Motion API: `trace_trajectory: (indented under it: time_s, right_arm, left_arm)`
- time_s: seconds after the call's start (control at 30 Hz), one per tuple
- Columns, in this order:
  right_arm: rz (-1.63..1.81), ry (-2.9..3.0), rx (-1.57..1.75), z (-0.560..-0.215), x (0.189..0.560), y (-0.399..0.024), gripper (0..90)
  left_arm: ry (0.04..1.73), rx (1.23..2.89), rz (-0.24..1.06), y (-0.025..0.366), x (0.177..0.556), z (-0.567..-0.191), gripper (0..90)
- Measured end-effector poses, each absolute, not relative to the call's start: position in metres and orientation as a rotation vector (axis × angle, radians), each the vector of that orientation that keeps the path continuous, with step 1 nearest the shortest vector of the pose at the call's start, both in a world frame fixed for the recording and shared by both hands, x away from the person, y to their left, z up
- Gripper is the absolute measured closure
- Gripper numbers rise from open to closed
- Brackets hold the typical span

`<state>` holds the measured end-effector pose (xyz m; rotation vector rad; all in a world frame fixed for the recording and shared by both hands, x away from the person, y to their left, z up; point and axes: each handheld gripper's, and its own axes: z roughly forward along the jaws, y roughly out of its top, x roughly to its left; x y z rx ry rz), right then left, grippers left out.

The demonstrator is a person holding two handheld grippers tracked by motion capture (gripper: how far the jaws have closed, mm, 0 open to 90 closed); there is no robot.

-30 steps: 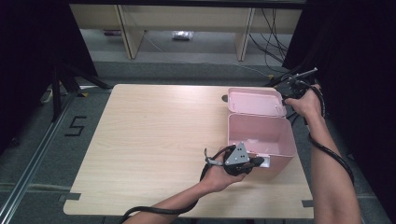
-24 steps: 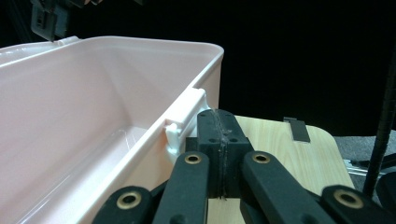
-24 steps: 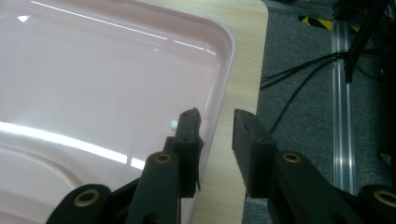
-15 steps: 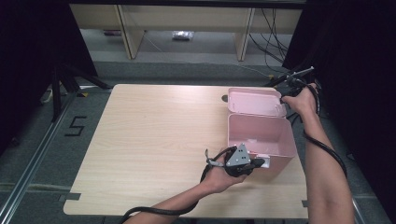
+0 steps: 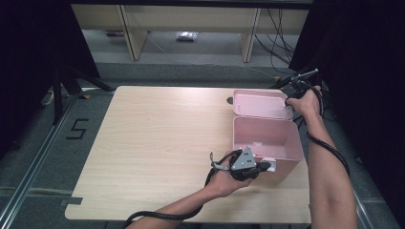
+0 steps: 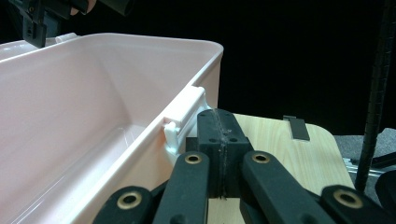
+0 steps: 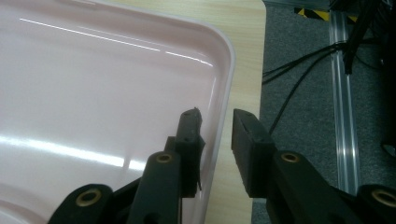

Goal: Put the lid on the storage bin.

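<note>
A pink plastic box [image 5: 267, 138] stands open at the table's right side, its lid [image 5: 260, 105] laid back behind it. My left gripper [image 5: 266, 167] is shut with nothing between its jaws, and its tips [image 6: 219, 149] rest beside the white latch [image 6: 184, 116] on the box's front wall [image 6: 70, 130]. My right gripper [image 5: 289, 104] is at the lid's far right corner. Its jaws [image 7: 215, 128] straddle the lid's rim [image 7: 219, 93] and have just been closing. A gap still shows between the rim and the outer pad.
The table [image 5: 157, 143] is light wood, with its right edge close beside the lid. Cables [image 7: 299, 65] and a metal rail lie on the floor beyond that edge. Shelving legs stand behind the table.
My right hand has shifted slightly at the lid's corner. The left hand and the box stay where they were.
</note>
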<state>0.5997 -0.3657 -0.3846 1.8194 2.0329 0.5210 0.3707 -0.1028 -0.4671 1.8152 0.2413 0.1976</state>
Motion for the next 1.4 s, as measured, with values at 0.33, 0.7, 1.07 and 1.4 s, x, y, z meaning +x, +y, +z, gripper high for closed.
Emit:
trace_trajectory:
  time_s: [0.33, 0.7, 1.07, 1.4]
  right_arm:
    - [0.529, 1.981, 1.913, -0.3866, 0.6039, -0.364, 75.1]
    - [0.52, 1.998, 1.912, -0.3904, 0.6073, -0.3667, 77.1]
    - [0.516, 1.985, 1.956, -0.3904, 0.6084, -0.3655, 83.6]
    - [0.547, 1.945, 1.992, -0.3879, 0.6064, -0.3665, 86.5]
  left_arm:
    - [0.242, 1.814, 0.196, -0.1028, 0.3705, -0.4673, 89.6]
    - [0.241, 1.815, 0.197, -0.1027, 0.3706, -0.4672, 89.6]
    - [0.24, 1.813, 0.195, -0.1025, 0.3706, -0.4673, 89.6]
    - [0.25, 1.816, 0.191, -0.1034, 0.3706, -0.4669, 89.6]
